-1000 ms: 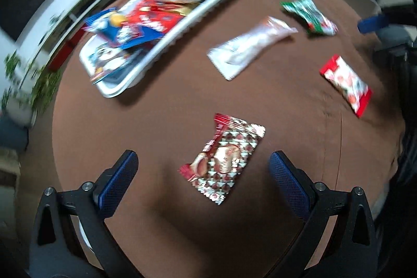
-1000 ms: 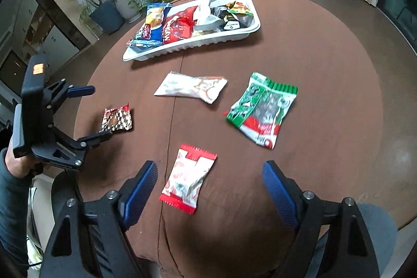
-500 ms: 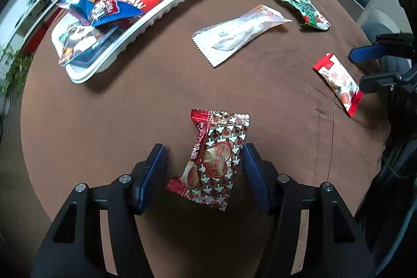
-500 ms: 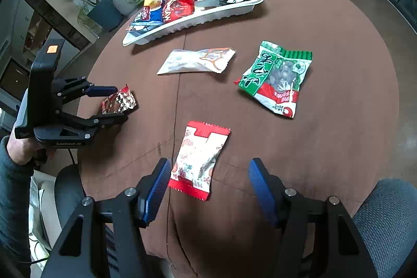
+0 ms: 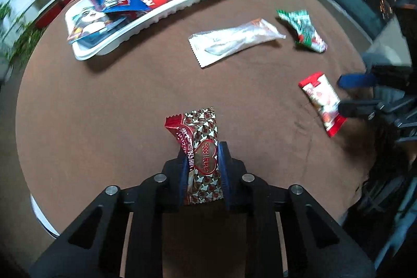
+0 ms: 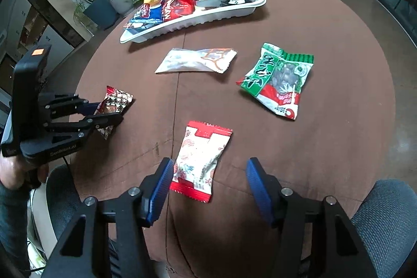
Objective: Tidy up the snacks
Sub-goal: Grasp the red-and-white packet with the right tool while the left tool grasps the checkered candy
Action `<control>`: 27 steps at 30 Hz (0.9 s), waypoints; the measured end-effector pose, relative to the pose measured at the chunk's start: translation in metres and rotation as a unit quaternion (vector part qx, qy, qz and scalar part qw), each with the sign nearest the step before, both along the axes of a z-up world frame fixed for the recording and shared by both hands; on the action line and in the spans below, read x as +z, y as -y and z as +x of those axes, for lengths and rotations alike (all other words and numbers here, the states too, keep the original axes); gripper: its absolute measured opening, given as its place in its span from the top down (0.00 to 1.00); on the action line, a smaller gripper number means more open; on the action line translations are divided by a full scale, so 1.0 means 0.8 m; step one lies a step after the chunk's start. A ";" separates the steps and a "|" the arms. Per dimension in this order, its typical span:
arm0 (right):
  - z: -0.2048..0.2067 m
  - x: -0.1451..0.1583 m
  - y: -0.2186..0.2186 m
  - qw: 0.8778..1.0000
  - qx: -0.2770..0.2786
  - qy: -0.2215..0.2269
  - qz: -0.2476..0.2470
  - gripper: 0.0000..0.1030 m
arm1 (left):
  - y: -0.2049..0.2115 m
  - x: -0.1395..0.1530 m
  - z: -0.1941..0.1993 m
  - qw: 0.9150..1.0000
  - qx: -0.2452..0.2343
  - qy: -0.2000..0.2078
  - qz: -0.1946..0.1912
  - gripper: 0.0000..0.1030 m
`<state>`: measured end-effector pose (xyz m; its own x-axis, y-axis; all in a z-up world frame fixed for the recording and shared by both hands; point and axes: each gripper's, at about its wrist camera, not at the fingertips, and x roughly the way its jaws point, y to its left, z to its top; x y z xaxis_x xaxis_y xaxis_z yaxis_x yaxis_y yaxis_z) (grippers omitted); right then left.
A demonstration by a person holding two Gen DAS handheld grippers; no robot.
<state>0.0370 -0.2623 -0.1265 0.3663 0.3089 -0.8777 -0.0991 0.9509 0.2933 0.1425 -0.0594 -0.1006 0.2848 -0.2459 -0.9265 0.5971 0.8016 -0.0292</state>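
Note:
My left gripper [image 5: 203,163] is shut on a red and white patterned snack packet [image 5: 202,147]; both show in the right wrist view, the left gripper [image 6: 104,112] and the packet [image 6: 116,102] at the table's left edge. My right gripper [image 6: 209,184] is open, its fingers on either side of the near end of a red and white packet [image 6: 200,160] lying flat; that packet [image 5: 323,100] also shows in the left wrist view. A white tray [image 6: 208,17] holding several snacks stands at the far side.
A clear white packet [image 6: 195,60] and a green and red packet [image 6: 278,80] lie loose on the brown tablecloth [image 6: 325,147] between the tray and my grippers. A grey chair [image 6: 385,220] is at the near right. Potted plants and shelving stand beyond the table.
My left gripper closed from wide open onto the patterned packet. My right gripper moved forward and narrowed around the near end of the red and white packet.

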 end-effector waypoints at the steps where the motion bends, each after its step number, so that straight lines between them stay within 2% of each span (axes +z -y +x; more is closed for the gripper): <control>1: 0.000 -0.001 -0.002 1.000 0.001 -0.002 -0.001 0.40 | -0.003 0.001 -0.006 1.000 0.014 0.001 -0.014 0.81; 7: 0.005 -0.006 -0.025 1.000 0.018 0.000 -0.007 0.47 | -0.036 0.012 -0.031 0.993 0.089 0.005 -0.081 0.81; 13: 0.006 -0.007 -0.045 0.998 0.031 0.023 -0.058 0.48 | -0.055 0.016 -0.057 0.978 0.150 0.008 -0.142 0.81; 15: 0.006 -0.007 -0.049 0.996 0.037 0.030 -0.078 0.51 | -0.056 0.018 -0.065 0.974 0.163 0.013 -0.154 0.81; 19: 0.007 -0.008 -0.051 0.992 0.049 0.042 -0.107 0.62 | -0.044 0.014 -0.075 0.971 0.170 0.014 -0.166 0.81; 27: 0.006 -0.009 -0.053 0.988 0.078 0.047 -0.121 0.64 | -0.030 0.003 -0.084 0.971 0.170 0.006 -0.166 0.81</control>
<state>0.0416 -0.2203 -0.1341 0.4146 0.1527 -0.8971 -0.2656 0.9632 0.0412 0.0753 -0.0350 -0.0985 0.4119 -0.4209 -0.8082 0.3016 0.8999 -0.3149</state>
